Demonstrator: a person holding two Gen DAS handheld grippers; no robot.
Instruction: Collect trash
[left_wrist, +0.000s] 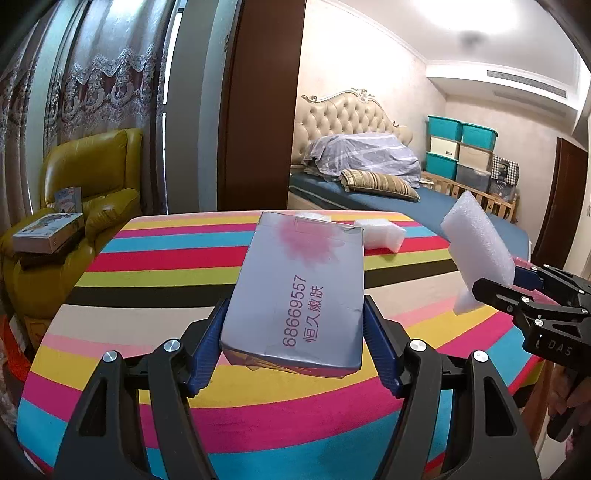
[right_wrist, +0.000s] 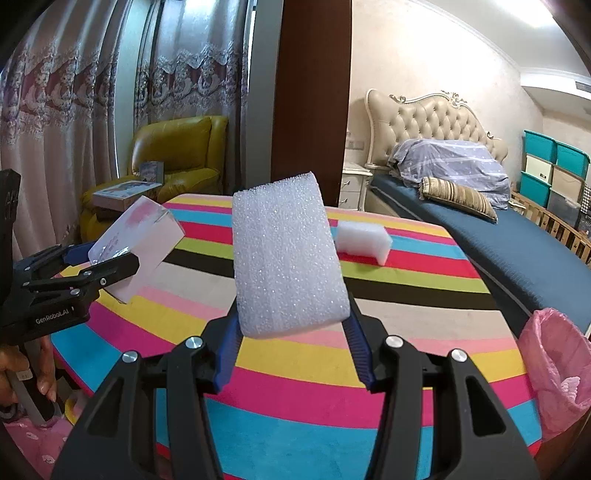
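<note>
A round table (left_wrist: 155, 266) under a cloth of bright coloured stripes fills the lower part of both views, with a bed (right_wrist: 517, 236) in blue sheets behind it on the right and a yellow armchair (left_wrist: 92, 173) on the left by the lace curtains. A bin lined with a pink bag (right_wrist: 557, 369) stands at the table's right edge, below the bed. The left tool (left_wrist: 291, 321) holds a grey box (left_wrist: 299, 288) printed with purple digits and characters, clamped at its near end between the blue pads and raised above the cloth, tilting up and away. The right tool (right_wrist: 291, 317) grips a white foam slab (right_wrist: 288, 254) by its lower end, the slab also lifted clear of the table and leaning back. A smaller white foam piece (right_wrist: 364, 242) lies on the cloth towards the far side, apart from both tools. Fingers (right_wrist: 46, 376) of the hand on the left tool's handle show at the lower left of the right view.
</note>
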